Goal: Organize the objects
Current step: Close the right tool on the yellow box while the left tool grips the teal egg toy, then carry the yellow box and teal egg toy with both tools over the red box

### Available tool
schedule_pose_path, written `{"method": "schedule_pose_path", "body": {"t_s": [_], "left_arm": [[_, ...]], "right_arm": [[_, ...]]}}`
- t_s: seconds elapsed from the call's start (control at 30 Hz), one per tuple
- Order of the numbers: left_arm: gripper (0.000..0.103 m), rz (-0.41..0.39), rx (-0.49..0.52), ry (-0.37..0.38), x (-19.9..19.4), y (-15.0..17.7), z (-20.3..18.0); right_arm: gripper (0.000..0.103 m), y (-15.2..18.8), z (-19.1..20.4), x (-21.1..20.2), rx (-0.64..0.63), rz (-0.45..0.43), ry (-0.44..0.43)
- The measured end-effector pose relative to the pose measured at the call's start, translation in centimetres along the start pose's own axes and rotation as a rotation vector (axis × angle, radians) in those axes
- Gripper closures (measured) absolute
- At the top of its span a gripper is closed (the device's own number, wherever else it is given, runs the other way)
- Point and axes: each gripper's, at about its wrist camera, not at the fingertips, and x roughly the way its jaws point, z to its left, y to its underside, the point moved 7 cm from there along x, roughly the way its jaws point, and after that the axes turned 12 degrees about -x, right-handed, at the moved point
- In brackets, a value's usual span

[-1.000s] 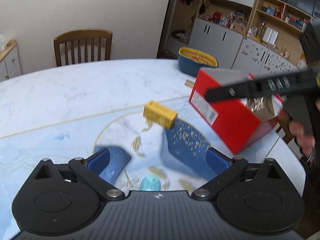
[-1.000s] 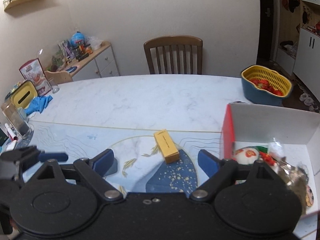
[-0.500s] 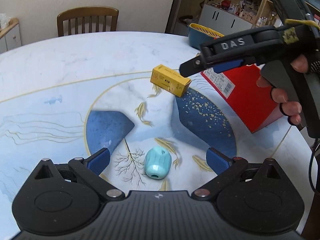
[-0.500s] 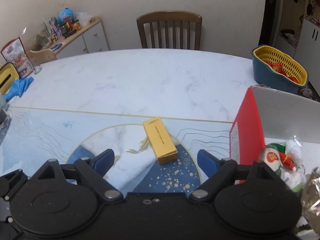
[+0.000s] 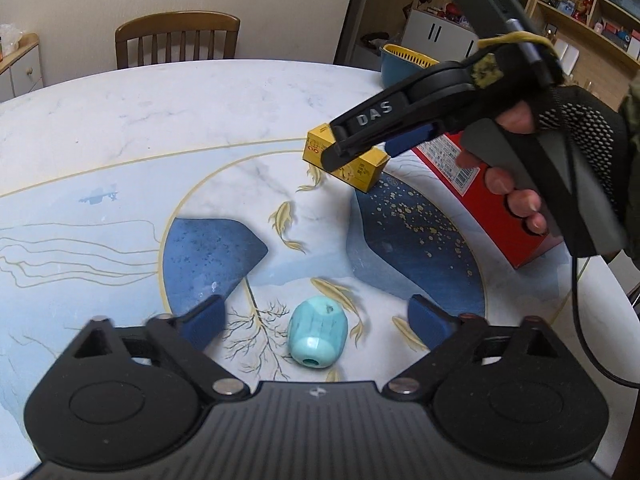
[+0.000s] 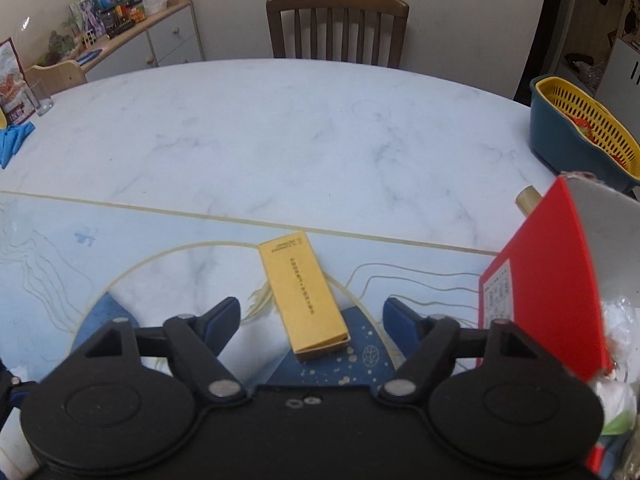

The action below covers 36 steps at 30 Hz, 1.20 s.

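A turquoise barrel-shaped object [image 5: 317,337] lies on the patterned table between the blue pads of my left gripper [image 5: 316,320]. Those jaws are closing and stand clear of it on both sides. A long yellow box [image 6: 303,295] lies flat on the table between the pads of my right gripper [image 6: 312,316], whose jaws are also closing with a gap on each side. In the left wrist view the yellow box [image 5: 360,166] sits under the right gripper's fingers [image 5: 352,146], held by a gloved hand [image 5: 520,196]. The red box [image 6: 548,288] stands open to the right.
The red box [image 5: 476,188] holds wrapped snacks [image 6: 616,400]. A blue tub with a yellow strainer [image 6: 580,128] sits at the table's far right edge. A wooden chair [image 6: 338,28] stands behind the table. A glass [image 6: 40,96] and blue cloth [image 6: 12,140] lie far left.
My right gripper came down and forward over the yellow box, and its jaws narrowed. My left gripper sank towards the turquoise object and its jaws narrowed around it.
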Motion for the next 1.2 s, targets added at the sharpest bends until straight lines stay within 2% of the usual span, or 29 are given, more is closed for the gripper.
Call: {"method": "schedule_pose_path", "body": {"t_s": [0.1,0.2,0.4,0.5,0.53,0.67,0.83,1.03,1.2], "left_arm": [[0.029,0.000,0.022,-0.010,0.0,0.0,-0.1],[0.043,0.005,0.034,-0.014,0.0,0.0,-0.3],[0.060,0.009,0.048,-0.031,-0.1,0.0,-0.3],[0.070,0.014,0.034,-0.032,-0.1,-0.1,-0.2],[0.070,0.015,0.031,-0.031,-0.1,-0.1,-0.2],[0.073,0.022,0.023,-0.024,-0.3,0.0,-0.2],[0.073,0.031,0.009,-0.022,-0.4,0.1,-0.2],[0.073,0.027,-0.014,-0.017,-1.1,-0.3,-0.2],[0.073,0.015,-0.041,-0.004,-1.9,-1.0,-0.9]], "right_arm": [[0.033,-0.3,0.1,0.6,-0.008,0.006,0.001],[0.042,-0.5,0.2,0.9,-0.011,0.008,-0.002],[0.059,-0.7,0.7,1.5,-0.034,0.021,-0.008],[0.071,-0.6,0.7,1.5,-0.029,0.025,-0.003],[0.074,-0.6,0.7,1.5,-0.025,0.027,-0.004],[0.075,-0.2,0.9,1.2,-0.023,0.027,0.009],[0.075,0.8,1.0,0.2,0.018,0.018,-0.016],[0.075,2.6,1.0,-2.9,0.043,0.009,-0.047],[0.075,3.9,0.9,-6.6,0.063,-0.033,-0.070]]}}
